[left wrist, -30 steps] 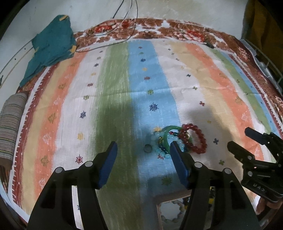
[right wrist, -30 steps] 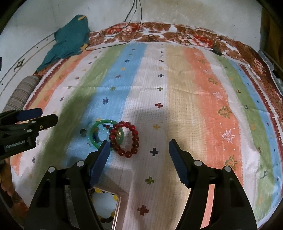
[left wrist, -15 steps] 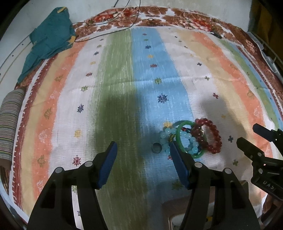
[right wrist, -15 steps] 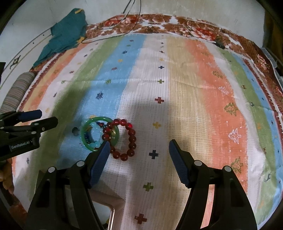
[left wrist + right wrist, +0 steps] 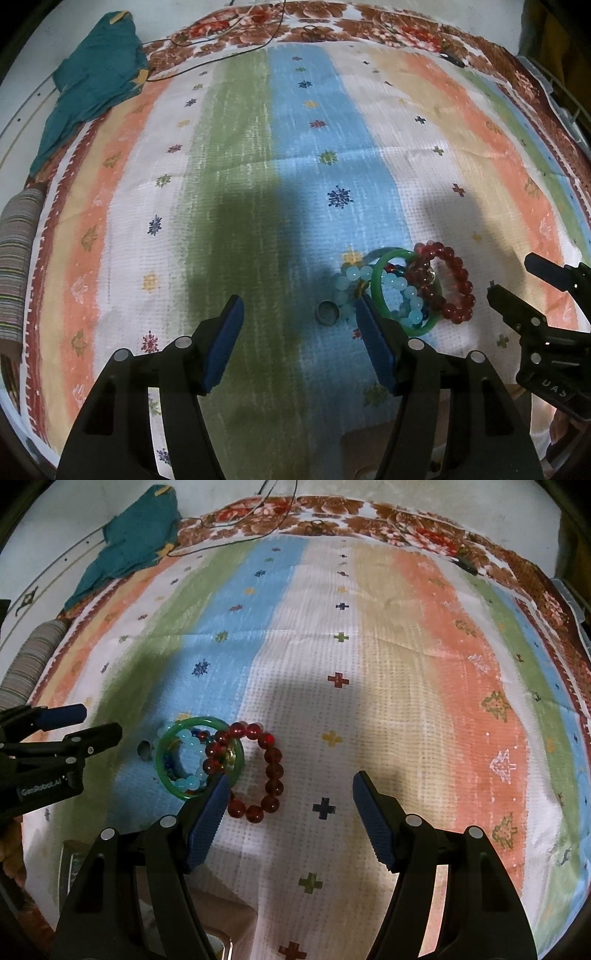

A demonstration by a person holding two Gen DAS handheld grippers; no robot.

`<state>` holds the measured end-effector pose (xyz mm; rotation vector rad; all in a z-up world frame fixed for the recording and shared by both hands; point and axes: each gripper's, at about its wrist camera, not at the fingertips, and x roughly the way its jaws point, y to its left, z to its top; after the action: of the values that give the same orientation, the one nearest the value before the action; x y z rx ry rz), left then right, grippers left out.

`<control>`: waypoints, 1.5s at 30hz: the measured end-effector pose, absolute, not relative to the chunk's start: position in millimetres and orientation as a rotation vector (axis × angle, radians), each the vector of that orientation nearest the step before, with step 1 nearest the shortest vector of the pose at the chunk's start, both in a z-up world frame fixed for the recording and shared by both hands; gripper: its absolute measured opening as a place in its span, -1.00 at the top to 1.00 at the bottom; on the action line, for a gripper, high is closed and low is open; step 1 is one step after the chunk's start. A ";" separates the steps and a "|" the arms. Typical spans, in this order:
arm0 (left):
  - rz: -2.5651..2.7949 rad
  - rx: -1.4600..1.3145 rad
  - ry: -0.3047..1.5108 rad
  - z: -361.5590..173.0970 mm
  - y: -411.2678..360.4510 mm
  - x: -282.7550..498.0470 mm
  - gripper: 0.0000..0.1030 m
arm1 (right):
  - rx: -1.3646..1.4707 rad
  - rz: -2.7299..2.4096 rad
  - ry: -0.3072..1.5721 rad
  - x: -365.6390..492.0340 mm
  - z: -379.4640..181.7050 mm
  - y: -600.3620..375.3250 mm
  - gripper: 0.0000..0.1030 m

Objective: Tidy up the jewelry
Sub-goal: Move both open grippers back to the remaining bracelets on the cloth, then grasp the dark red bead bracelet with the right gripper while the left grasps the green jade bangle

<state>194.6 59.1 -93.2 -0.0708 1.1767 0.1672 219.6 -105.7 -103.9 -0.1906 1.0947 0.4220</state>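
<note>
A small heap of jewelry lies on a striped cloth: a green bangle (image 5: 384,306) (image 5: 162,771), a red bead bracelet (image 5: 461,288) (image 5: 273,771), a pale blue bead bracelet (image 5: 402,291) (image 5: 188,744) and a small dark ring (image 5: 327,313) (image 5: 143,748). My left gripper (image 5: 297,314) hovers open just above the ring, its right finger beside the bangle. My right gripper (image 5: 288,790) hangs open with its left finger over the bangle's edge and the red bracelet between the fingers, nothing gripped. Each gripper also shows in the other's view, the right gripper (image 5: 513,280) at the right and the left gripper (image 5: 96,723) at the left.
The striped cloth (image 5: 258,166) covers the bed with a floral border at the far edge. A teal garment (image 5: 96,85) lies at the far left, a striped roll (image 5: 16,258) on the left side. Thin cables (image 5: 221,55) cross the far border. A box corner (image 5: 373,450) sits near the front.
Both grippers have sunk toward the cloth, so the jewelry heap looks larger and nearer. The box at the front has slipped mostly out of view. The fingers' spread looks the same.
</note>
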 end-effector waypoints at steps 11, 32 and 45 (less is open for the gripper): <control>0.143 -0.073 1.200 -103.6 53.0 207.0 -0.24 | -0.206 0.412 1.126 229.4 -119.3 -100.5 -0.34; 0.074 -0.074 1.256 -127.4 34.5 233.5 -0.21 | -0.194 0.439 1.186 238.8 -141.9 -101.0 0.26; 0.015 -0.056 1.285 -134.6 25.4 235.4 0.54 | -0.186 0.489 1.201 235.0 -147.7 -95.2 0.73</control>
<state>235.4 25.4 -134.6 -0.0561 1.2846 0.0147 235.0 -95.2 -147.7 -0.1861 1.2010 0.4886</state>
